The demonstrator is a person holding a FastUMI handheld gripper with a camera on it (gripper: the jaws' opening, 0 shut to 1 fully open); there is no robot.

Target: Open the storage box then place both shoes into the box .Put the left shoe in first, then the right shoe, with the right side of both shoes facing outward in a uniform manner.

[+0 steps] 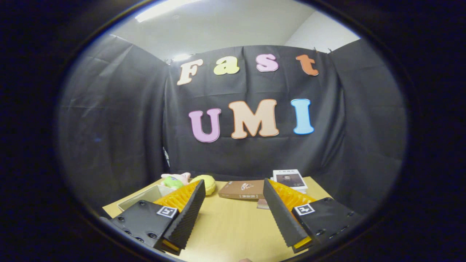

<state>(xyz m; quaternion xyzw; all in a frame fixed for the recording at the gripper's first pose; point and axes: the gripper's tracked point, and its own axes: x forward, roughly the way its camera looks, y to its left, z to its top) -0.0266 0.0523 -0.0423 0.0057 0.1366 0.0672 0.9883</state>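
My gripper [233, 189] is open, its two fingers spread wide above a yellow wooden table [233, 225], with nothing between them. Behind the left finger [187, 214] lies a pale shallow box [145, 196], partly hidden by the finger; whether it is the storage box I cannot tell. The right finger [282, 218] stands over the right part of the table.
A brown book [242, 190] lies flat just beyond the fingers at the table's far edge. A white book with a portrait cover [290, 179] sits behind the right finger. A pink and green soft toy [176, 180] and a yellow round one [207, 182] rest at the far left.
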